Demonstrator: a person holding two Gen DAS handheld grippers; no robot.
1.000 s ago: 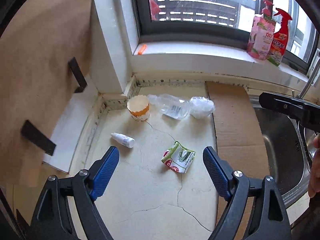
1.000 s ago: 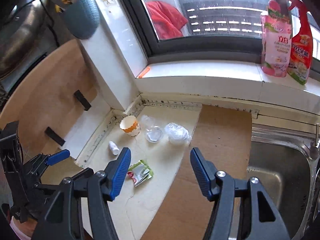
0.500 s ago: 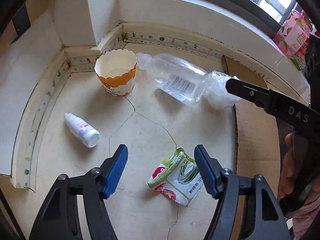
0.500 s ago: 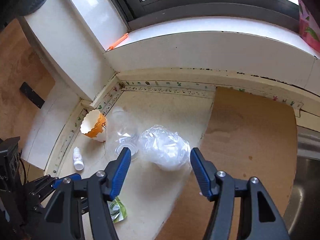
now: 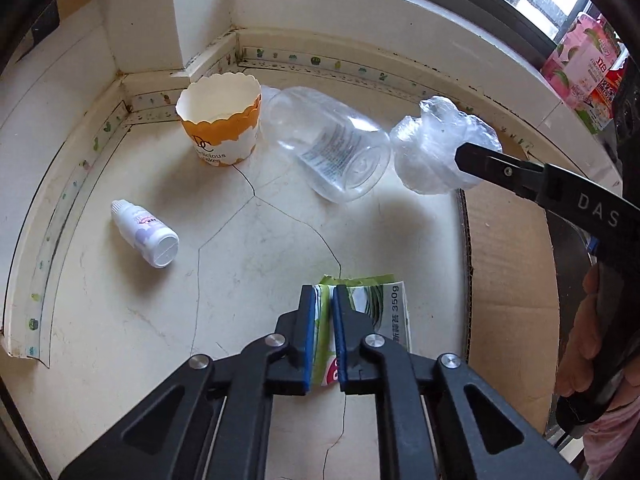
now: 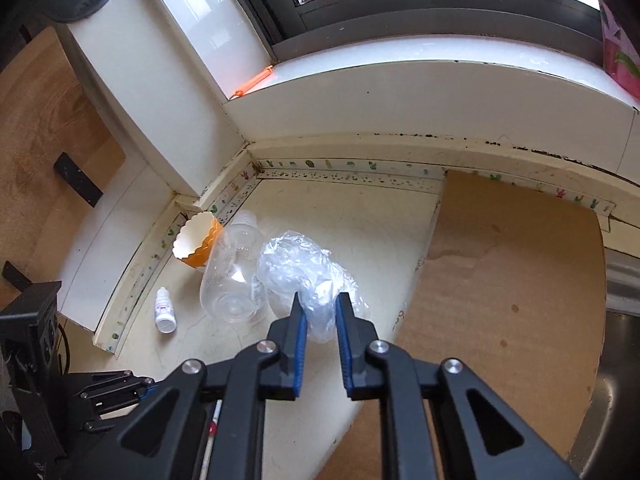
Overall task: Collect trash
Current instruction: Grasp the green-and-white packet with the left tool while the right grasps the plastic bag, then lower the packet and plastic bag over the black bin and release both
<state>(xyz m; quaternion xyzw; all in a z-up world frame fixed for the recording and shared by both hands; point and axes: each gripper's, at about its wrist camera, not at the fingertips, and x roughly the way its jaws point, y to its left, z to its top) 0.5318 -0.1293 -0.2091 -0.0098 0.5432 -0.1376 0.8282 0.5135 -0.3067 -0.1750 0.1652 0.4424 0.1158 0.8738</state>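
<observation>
Left gripper (image 5: 322,304) clamped on green packet (image 5: 372,312), dropper bottle (image 5: 146,236) left of packet, paper cup (image 5: 220,124) and clear bottle (image 5: 332,152) beyond packet, right gripper (image 5: 464,156) closing on crumpled plastic (image 5: 432,148)

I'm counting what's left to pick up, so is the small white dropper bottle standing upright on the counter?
No, the small white dropper bottle lies on its side on the counter, its flat base facing the camera.
</observation>
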